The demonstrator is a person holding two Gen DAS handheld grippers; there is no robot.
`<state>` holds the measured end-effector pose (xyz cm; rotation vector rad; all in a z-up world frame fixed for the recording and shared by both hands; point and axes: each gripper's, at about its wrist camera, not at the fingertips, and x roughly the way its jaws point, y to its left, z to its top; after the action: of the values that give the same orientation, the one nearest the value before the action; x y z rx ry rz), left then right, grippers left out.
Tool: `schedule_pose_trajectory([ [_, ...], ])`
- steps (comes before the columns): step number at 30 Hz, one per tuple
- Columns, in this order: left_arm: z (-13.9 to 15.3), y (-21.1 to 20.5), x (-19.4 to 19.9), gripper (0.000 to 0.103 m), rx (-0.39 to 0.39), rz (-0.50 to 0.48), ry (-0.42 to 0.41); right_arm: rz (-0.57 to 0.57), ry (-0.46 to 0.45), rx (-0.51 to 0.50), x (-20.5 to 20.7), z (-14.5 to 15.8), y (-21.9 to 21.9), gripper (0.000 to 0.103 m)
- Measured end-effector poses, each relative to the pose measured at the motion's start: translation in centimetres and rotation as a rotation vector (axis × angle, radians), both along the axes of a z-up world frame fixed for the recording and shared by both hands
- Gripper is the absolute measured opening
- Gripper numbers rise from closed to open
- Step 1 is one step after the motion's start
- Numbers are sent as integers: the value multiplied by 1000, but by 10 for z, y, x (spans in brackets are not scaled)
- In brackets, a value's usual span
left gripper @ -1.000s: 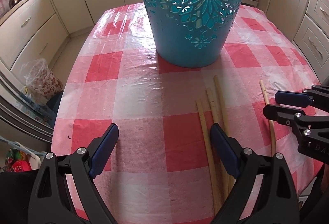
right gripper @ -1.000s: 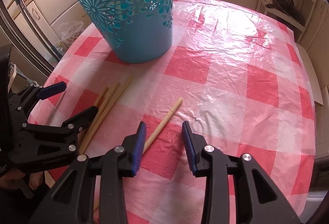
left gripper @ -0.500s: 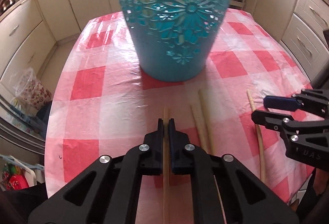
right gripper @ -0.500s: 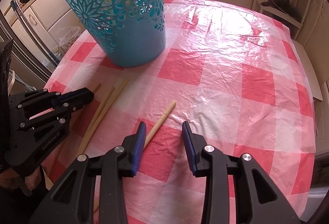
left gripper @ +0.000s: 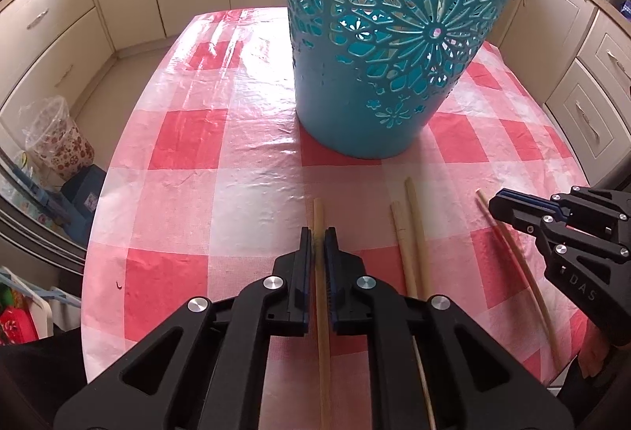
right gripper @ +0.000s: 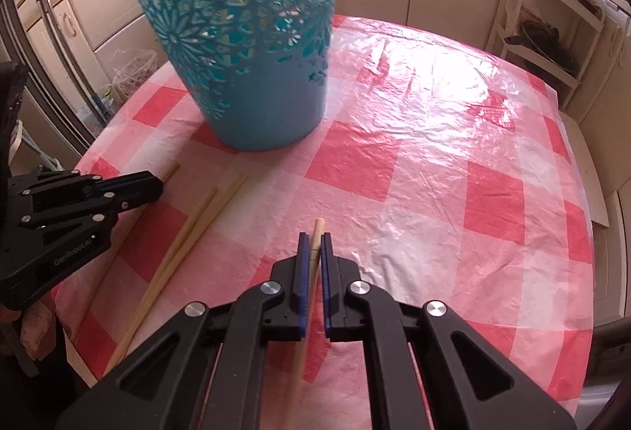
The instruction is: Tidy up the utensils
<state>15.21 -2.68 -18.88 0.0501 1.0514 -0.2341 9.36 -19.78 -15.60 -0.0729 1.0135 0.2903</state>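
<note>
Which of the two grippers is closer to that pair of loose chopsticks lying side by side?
The left gripper. It is shut on a chopstick just beside the pair of loose chopsticks. The right gripper grips another chopstick farther off on the pair's other side.

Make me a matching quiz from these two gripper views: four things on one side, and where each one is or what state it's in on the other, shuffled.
Things:
1. left gripper
2. right gripper
3. teal basket
4. pair of loose chopsticks

States or places:
A. standing upright on the checkered tablecloth
B. lying side by side on the table, between the two grippers
C. shut on the leftmost chopstick
D. shut on the rightmost chopstick

Pairs: 1-C, 2-D, 3-A, 4-B
</note>
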Motion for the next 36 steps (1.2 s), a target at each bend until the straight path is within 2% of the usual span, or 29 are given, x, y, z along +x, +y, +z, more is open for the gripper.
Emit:
schedule_pose_trajectory([
  [6, 1, 2, -4, 14, -12, -12, 5, -21, 53, -1, 3, -3, -8, 6],
  [9, 0, 2, -3, 18, -14, -16, 5, -25, 73, -11, 4, -8, -12, 12],
  [12, 0, -1, -4, 19, 2, -24, -4, -16, 74, -26, 2, -9, -11, 14],
  [14, 0, -1, -4, 19, 1, -24, -4, -20, 64, 8, 0, -5, -14, 14],
  [15, 1, 0, -3, 19, -5, -21, -2, -26, 50, 19, 0, -1, -17, 18],
  [16, 1, 0, -3, 20, -8, -20, -1, -38, 29, 20, -1, 4, -20, 28],
  [18, 0, -1, -3, 21, -5, -21, -3, -62, 13, 15, 0, 7, -26, 35],
  [21, 0, -2, -4, 23, 2, -29, -6, -72, 47, -6, 4, -2, -28, 35],
  [25, 0, -3, -3, 23, 5, -33, -11, -38, 60, -68, 4, -9, -17, 19],
  [26, -1, -3, -3, 23, 10, -35, -14, -32, 49, -75, 3, -9, -17, 19],
  [27, -1, -4, -4, 23, 18, -37, -19, -27, 55, -67, 3, -9, -19, 14],
  [28, -1, -6, -4, 17, 35, -38, -28, -28, 60, -63, 2, -9, -19, 6],
  [30, -2, -5, -3, 5, 41, -34, -35, -32, 62, -28, 1, -6, -22, 6],
  [33, -1, 0, -1, 5, -1, -20, -18, -39, 58, -4, 1, -1, -24, 6],
  [36, 0, 4, -2, 4, -36, -20, 4, -30, 76, -26, 1, -6, -21, 6],
])
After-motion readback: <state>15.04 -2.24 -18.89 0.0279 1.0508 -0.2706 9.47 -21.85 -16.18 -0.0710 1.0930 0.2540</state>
